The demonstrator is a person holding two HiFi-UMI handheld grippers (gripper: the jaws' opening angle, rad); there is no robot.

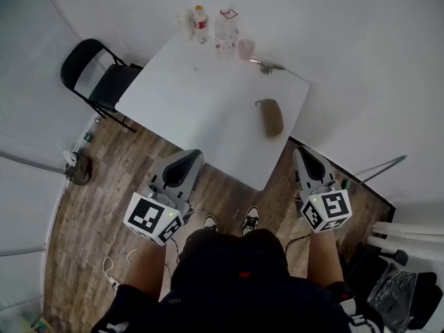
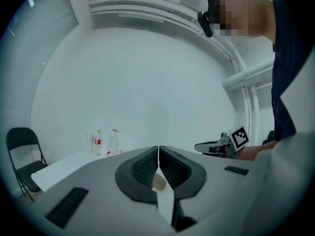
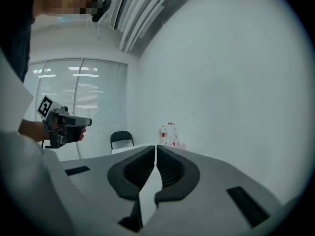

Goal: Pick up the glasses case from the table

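Observation:
The brown glasses case (image 1: 271, 116) lies on the right part of the white table (image 1: 201, 103), apart from both grippers. My left gripper (image 1: 193, 155) hovers at the table's near edge, jaws shut and empty. In the left gripper view its jaws (image 2: 158, 149) meet at the tips, and a small tan rounded shape (image 2: 158, 182), likely the case, shows through the gap below them. My right gripper (image 1: 300, 152) sits just off the table's near right corner, a little short of the case. Its jaws (image 3: 156, 148) are shut with nothing between them.
Two bottles (image 1: 201, 23) and a cup (image 1: 246, 47) stand at the table's far edge, with a small metallic object (image 1: 266, 65) to their right. A black folding chair (image 1: 97, 75) stands to the left. Bags and white poles (image 1: 406, 241) lie on the floor at the right.

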